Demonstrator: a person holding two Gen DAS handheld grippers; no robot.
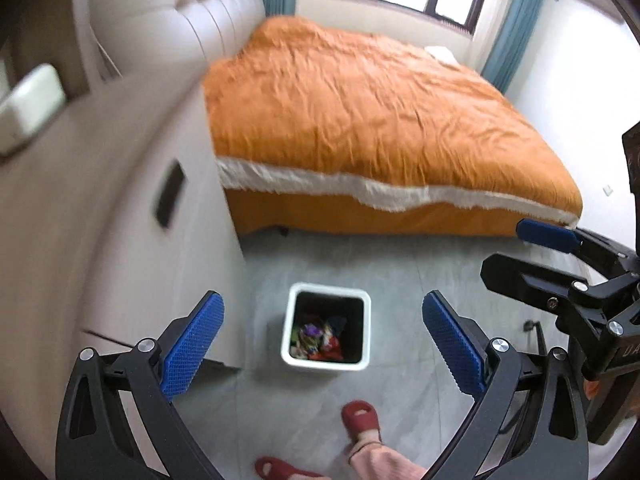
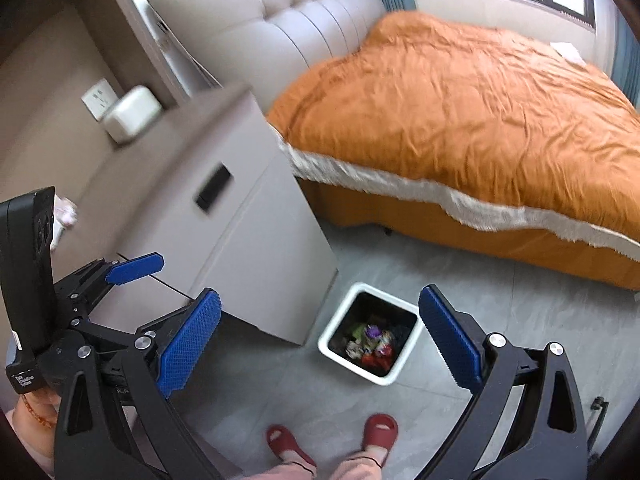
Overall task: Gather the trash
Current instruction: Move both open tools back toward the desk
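Trash (image 1: 318,340) sits in a heap of coloured wrappers at the bottom of a white square bin (image 1: 326,366), which stands on the grey tiled floor (image 1: 400,280) just beside the front corner of a beige bedside cabinet (image 1: 120,220). In the right wrist view the same bin (image 2: 340,320) shows its dark inside and the wrappers (image 2: 372,344), purple, red and pale, lying low within it. Both grippers hang above the floor, apart from the bin and touching nothing. The left gripper (image 1: 322,348) has its jaws spread wide, the blue pads empty, and the bin is framed in the gap between them. The right gripper (image 2: 320,344) is likewise spread wide and empty, with the bin between its fingers towards the right one. Each gripper also shows in the other's view: the right gripper (image 1: 532,252) at the right edge, the left gripper (image 2: 132,272) at the left edge over the cabinet. A white box (image 2: 130,114) rests at the back edge of the cabinet top, beside a wall socket (image 2: 98,98). Beyond the cabinet an orange bedspread (image 2: 460,120) with a white fringe covers the bed, against a padded headboard (image 2: 280,16). Two red slippers (image 2: 380,430) on the person's feet, below pink trouser legs, stand on the floor near the bin.
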